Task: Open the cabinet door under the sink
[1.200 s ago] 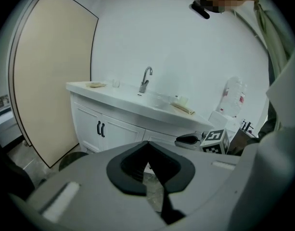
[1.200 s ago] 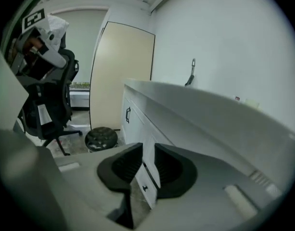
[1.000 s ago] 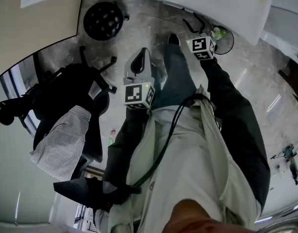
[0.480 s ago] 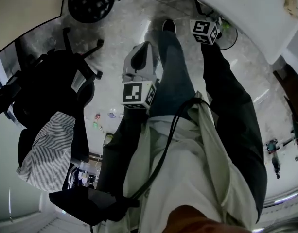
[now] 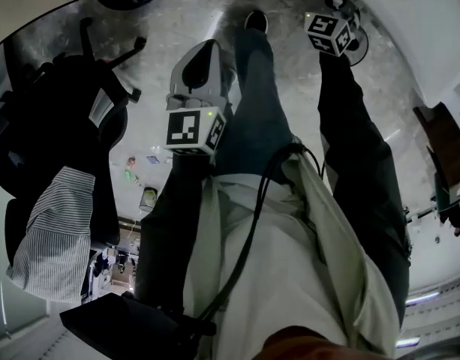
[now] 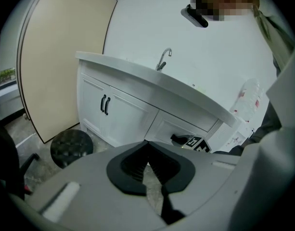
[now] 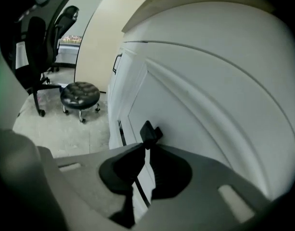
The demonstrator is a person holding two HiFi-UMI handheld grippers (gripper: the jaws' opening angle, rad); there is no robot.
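Grasp step: right tool (image 7: 148, 146) jaws closing, handle (image 7: 150, 130) of cabinet door (image 7: 195, 109) under sink between tips. Left tool (image 6: 147, 150) pressed together, empty. Next: firm pinch, then pull door outward along hinge arc.

Over on the left of the floor (image 5: 186, 28), grey and marbled, we've got a black office chair (image 5: 61, 115) on its wheeled base, and a striped cloth (image 5: 53, 235) hangs draped over it. Just beside the chair we see a round black tufted stool (image 7: 80, 94) on castors, and it stands close to the foot of a tall beige panel (image 6: 65, 57). Up on the white bench (image 6: 152, 83), a curved chrome faucet (image 6: 163, 59) rises at the back edge. Past the bench's right end we catch what looks like a clear plastic bottle (image 6: 250, 97), too blurred to read.
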